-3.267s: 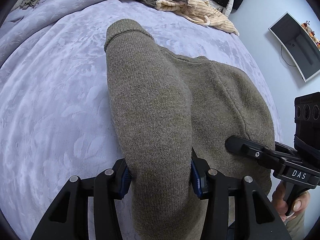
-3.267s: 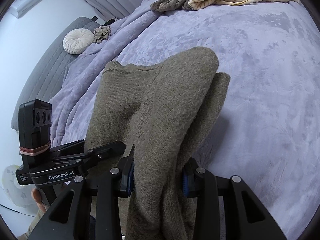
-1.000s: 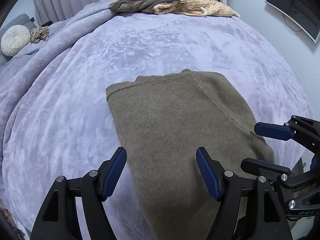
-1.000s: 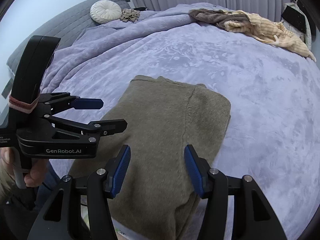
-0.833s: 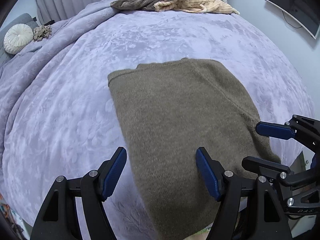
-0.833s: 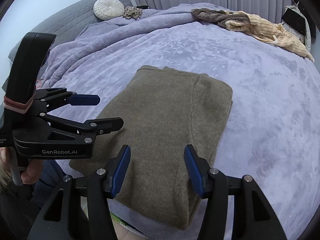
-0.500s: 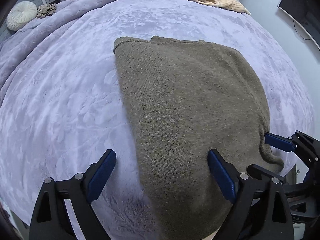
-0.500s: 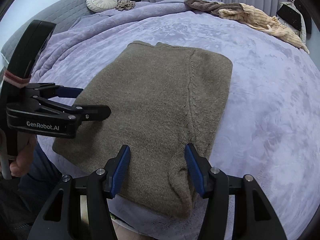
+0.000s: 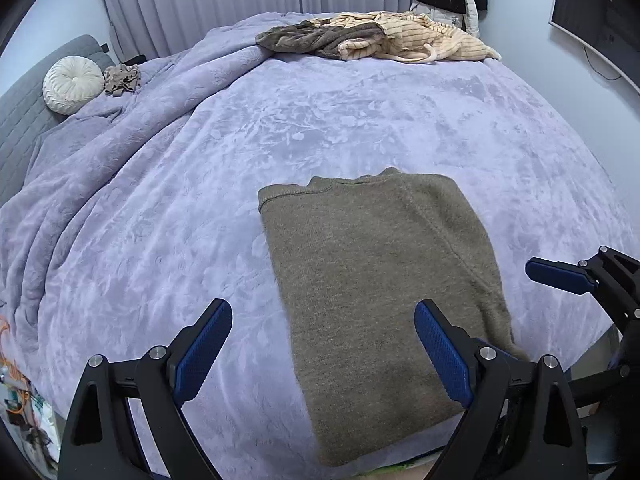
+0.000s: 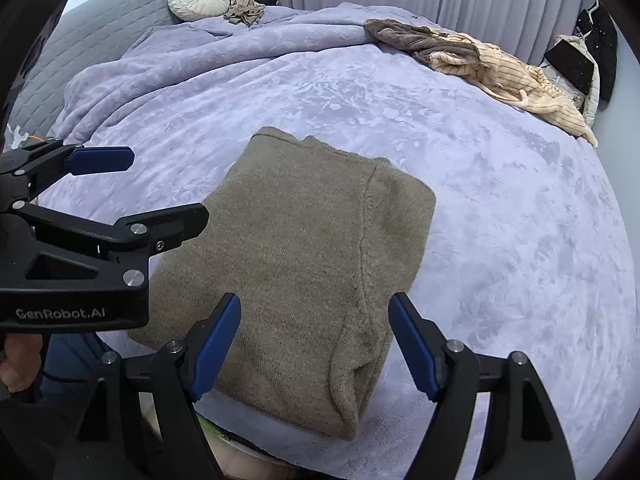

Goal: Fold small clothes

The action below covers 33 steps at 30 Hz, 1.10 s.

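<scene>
- We see the sweater (image 9: 380, 264) folded flat on the blanket (image 9: 160, 220), at 12 o'clock from both grippers.
- Left gripper (image 9: 322, 354): jaws wide apart, holding nothing, above the near hem.
- Right gripper (image 10: 314, 342): jaws spread, empty.
- Clothes pile (image 9: 372, 40) lies at 12 o'clock, well apart.

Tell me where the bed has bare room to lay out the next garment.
Bare blanket lies left of the folded sweater, toward the bunched folds near the round pillow. Another wide patch runs between the sweater and the clothes pile, and on to the right. It is crowded only at that pile and the near edge.
</scene>
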Motion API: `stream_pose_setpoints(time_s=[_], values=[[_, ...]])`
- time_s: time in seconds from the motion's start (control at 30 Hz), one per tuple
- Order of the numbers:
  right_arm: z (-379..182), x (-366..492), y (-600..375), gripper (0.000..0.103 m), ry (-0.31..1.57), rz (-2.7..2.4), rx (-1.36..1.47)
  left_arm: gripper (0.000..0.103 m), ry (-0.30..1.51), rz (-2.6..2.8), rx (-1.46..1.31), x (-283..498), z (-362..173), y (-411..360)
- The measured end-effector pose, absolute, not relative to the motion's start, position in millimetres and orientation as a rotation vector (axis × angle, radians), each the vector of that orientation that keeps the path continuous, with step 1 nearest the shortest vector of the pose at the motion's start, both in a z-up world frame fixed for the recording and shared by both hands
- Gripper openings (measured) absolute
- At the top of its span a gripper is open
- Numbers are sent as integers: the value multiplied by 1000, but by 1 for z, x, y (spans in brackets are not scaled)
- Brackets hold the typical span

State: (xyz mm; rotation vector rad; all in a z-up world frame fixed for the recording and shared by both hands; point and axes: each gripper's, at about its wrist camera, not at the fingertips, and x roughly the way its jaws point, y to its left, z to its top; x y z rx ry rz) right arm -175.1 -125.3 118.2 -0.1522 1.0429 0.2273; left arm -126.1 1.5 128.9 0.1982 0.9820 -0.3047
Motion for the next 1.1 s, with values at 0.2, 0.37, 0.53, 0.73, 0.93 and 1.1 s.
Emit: stream_pose_setpoints(time_s=[0.2,0.37,0.53,0.73,0.93,1.1], values=[[133,-173,-119,79,1047,183,-190,93,1006,-334,48,-125,132,15],[136,-172,-117,79,1063,177,-188,93,940,-201,48,-128,133,23],[131,-169,-118,79,1090,160,-186,93,983,-204,62,-127,130,22],[125,-165,-118,79,1116,146,-199,93,1053,-207,107,-126,119,13],[120,-159,-120,79,1147,138,-200,93,1089,-214,89,-119,111,12],[117,-154,-121,79,1164,134,-206,93,1113,-207,80,-113,106,12]])
